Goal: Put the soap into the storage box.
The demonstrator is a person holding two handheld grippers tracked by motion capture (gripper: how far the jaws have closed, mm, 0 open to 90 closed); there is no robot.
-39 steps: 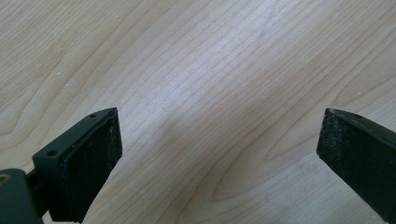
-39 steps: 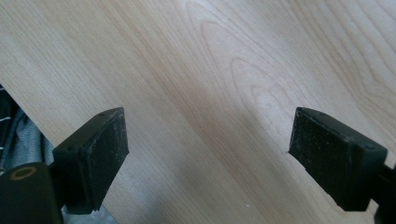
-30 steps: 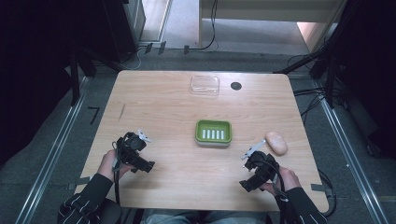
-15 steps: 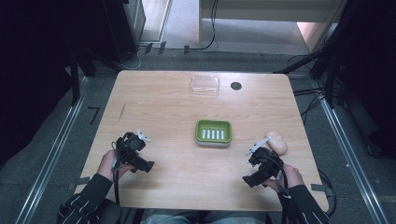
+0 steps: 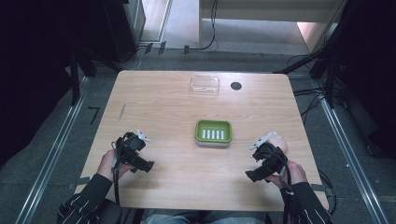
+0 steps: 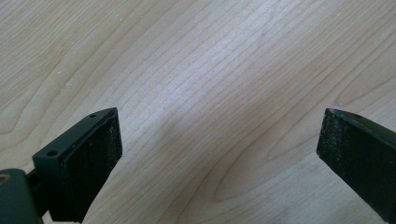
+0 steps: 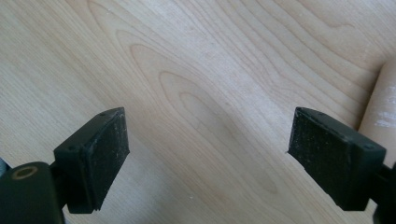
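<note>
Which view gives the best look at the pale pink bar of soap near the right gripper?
The high view: the soap lies on the table, partly covered by the right gripper, right of the green soap dish. The right gripper view catches just a pale edge beside one open jaw. The left gripper view shows bare wood.

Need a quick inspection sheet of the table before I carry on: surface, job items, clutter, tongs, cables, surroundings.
Surface: wooden table, bare grain under both tongs.
Job's things: pale pink soap bar near the right edge, just beyond the right tongs; green soap dish at the centre, apart from it.
Clutter: clear plastic lid at the far edge; round black hole beside it.
Grippers: left tongs open over bare wood; right tongs open, nothing between the jaws, soap at their side.
Cables: one trails from each gripper along the forearm; more lie on the floor beyond the table.
Surroundings: grey floor, metal rails both sides, dark stands.
</note>
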